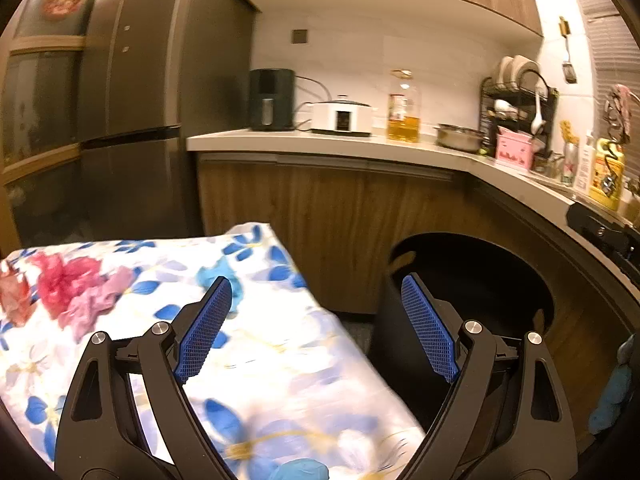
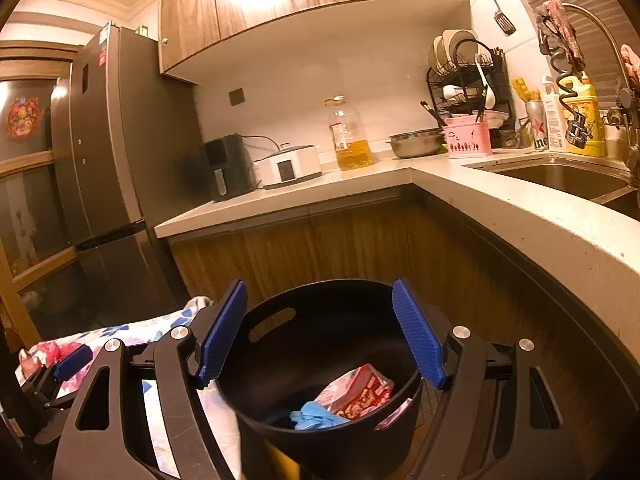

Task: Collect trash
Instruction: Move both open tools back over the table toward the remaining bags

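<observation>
The right hand-held gripper hangs above the black bin, jaws apart and empty. A blue glove and red wrapper lie inside, below it.

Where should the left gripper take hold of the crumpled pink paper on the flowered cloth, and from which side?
Probably on the raised middle of the pink paper, coming from above with jaws across its narrow width. It lies loose and puffy on the flowered cloth, close beside the red paper, so a side approach might push it. The left gripper is open and empty.
</observation>
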A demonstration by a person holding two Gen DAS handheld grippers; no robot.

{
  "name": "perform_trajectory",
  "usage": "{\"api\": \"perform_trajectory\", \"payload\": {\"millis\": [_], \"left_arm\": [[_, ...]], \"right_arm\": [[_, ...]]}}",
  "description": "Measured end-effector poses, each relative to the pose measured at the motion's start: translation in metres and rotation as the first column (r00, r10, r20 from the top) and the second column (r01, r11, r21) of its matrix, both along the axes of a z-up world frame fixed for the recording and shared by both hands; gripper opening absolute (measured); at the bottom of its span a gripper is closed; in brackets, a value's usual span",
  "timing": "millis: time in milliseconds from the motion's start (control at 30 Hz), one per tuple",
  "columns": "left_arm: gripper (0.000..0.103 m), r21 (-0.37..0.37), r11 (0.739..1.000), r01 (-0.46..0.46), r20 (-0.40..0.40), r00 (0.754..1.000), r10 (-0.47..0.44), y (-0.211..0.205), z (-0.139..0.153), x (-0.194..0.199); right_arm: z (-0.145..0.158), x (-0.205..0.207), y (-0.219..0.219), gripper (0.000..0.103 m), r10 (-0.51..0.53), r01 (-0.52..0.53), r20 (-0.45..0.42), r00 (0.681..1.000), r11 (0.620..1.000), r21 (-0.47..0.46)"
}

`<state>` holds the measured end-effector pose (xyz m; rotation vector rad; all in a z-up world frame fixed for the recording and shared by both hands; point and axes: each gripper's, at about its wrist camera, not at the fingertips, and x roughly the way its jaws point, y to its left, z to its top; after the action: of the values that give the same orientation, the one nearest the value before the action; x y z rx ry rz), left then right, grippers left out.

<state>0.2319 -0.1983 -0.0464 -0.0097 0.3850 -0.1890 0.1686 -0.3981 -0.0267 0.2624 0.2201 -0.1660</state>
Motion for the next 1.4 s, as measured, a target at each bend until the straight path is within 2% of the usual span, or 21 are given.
{"api": "perform_trajectory", "payload": {"millis": [367,700,967,1200,1300,1400], "left_arm": [[0.085,0.051,0.989,-0.141,0.026,0.99,0.14,0.062,-0.006,-0.018],[0.089,0.057,0.973,-0.225,0.043,0.974,0.223,0.117,-0.011,-0.027],[0.089,0.058,0.955,-0.289,0.051,0.957,0.287,0.163,-0.021,-0.009],[0.089,0.059,0.948,-0.312,0.022,0.95,0.311,0.186,-0.03,0.02],[0.085,0.068,0.947,-0.313,0.002,0.95,0.313,0.189,-0.036,0.03],[0.076,0.066,0.953,-0.296,-0.053,0.952,0.3,0.191,-0.043,0.04]], "right_arm": [[0.0,-0.004,0.046,0.074,0.086,-0.086,0.009,0.996,0.996,-0.022],[-0.003,0.012,0.099,0.074,0.197,-0.197,-0.007,0.98,0.98,-0.037],[-0.005,0.032,0.139,0.074,0.251,-0.252,-0.02,0.968,0.966,-0.061],[-0.003,0.049,0.165,0.074,0.277,-0.277,-0.019,0.961,0.956,-0.098],[-0.006,0.059,0.176,0.074,0.276,-0.277,-0.018,0.961,0.956,-0.101],[-0.011,0.072,0.184,0.074,0.269,-0.27,-0.029,0.963,0.958,-0.1]]}}
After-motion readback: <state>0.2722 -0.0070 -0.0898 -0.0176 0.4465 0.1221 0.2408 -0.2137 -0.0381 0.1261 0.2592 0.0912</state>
